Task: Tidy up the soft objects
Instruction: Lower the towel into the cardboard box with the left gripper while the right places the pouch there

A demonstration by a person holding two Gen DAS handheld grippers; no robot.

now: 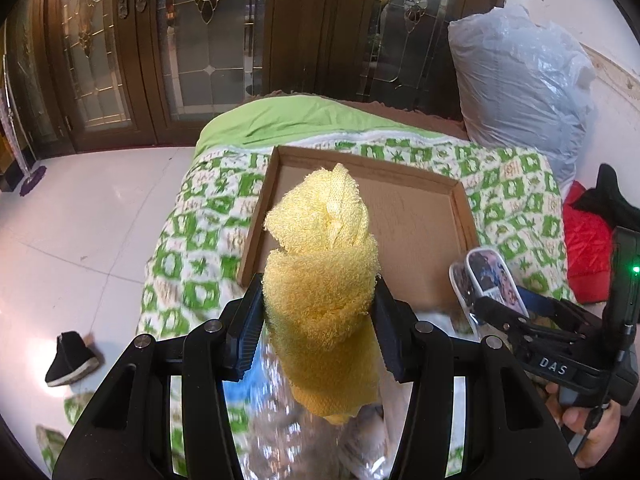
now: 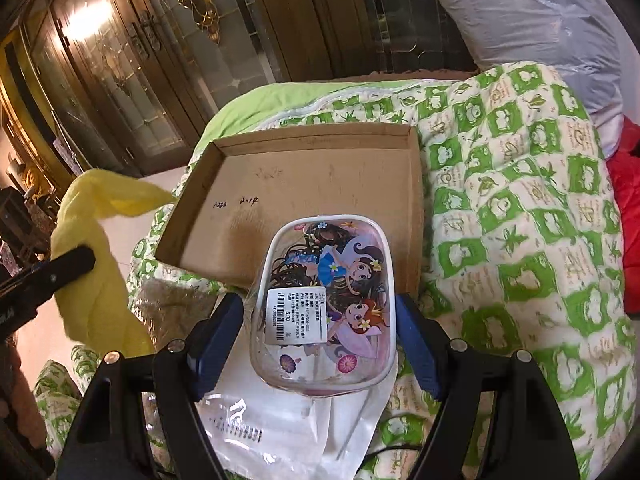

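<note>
Left wrist view shows a green-and-white patterned quilt (image 1: pixel 192 248) spread over a bed, with a shallow, empty cardboard tray (image 1: pixel 420 216) lying on it and a big grey plastic bag (image 1: pixel 520 84) behind. The left gripper (image 1: pixel 318 320) is clamped on a twisted yellow towel (image 1: pixel 320 256), held up at the tray's near edge. In the right wrist view the right gripper (image 2: pixel 320 340) squeezes a clear cartoon-printed pouch (image 2: pixel 328 304) between its blue pads, just over the tray's near rim.
</note>
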